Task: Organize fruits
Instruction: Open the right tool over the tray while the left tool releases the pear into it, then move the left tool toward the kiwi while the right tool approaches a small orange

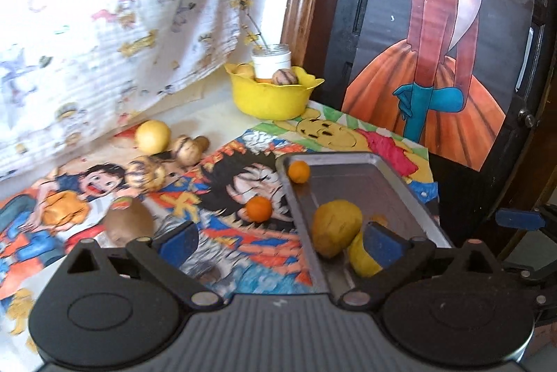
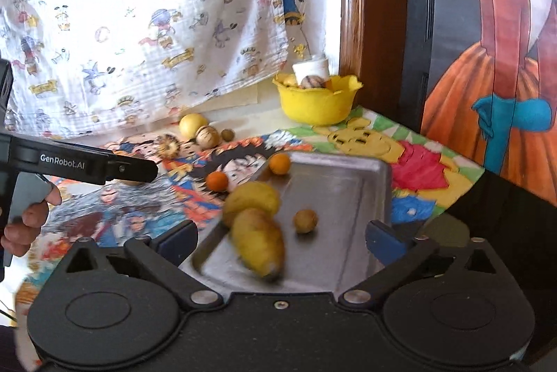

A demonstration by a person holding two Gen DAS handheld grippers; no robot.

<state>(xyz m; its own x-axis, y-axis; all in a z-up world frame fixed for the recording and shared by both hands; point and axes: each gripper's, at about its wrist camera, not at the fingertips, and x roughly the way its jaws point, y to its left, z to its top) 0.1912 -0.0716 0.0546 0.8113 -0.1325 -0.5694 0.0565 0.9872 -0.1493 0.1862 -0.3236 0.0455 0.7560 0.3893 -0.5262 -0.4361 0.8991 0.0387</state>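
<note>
- Left wrist view: the left gripper (image 1: 278, 238) has its two fingers wide apart, and nothing is held between them.
- It hangs over the near left edge of the metal tray (image 1: 369, 180). One blue pad is over the cartoon mat (image 1: 222, 198) and the other is over the tray.
- In the tray there is a big yellow-brown fruit (image 1: 336, 227), a yellow fruit (image 1: 362, 259) partly hidden behind the right pad, and a small orange one (image 1: 299, 172) at the far corner.
- A second small orange fruit (image 1: 258, 208) sits on the mat, just beside the tray's left wall. I think this one is the easy next pick. A brown round fruit (image 1: 130, 222) lies near the left pad.
- More fruits wait far back by the cloth: a yellow ball fruit (image 1: 153, 136) and some striped ones (image 1: 188, 147). The yellow bowl (image 1: 271, 97) holds a few too, with a white jar (image 1: 271, 60).
- To do it well, I would come straight down on one fruit, keep clear of the tray wall, and squeeze softly so it does not roll away.
- Right wrist view: the right gripper (image 2: 282, 238) is spread open too and holds nothing. It hangs over the near part of the tray (image 2: 348, 177).
- Two big yellow fruits (image 2: 257, 239) lie touching at the tray's left side. They look blurry, so they may be rolling. A small round fruit (image 2: 305, 220) sits apart in the middle.
- The person's left hand (image 2: 29, 222) holds its tool at the left. I would keep the two tools well apart.
</note>
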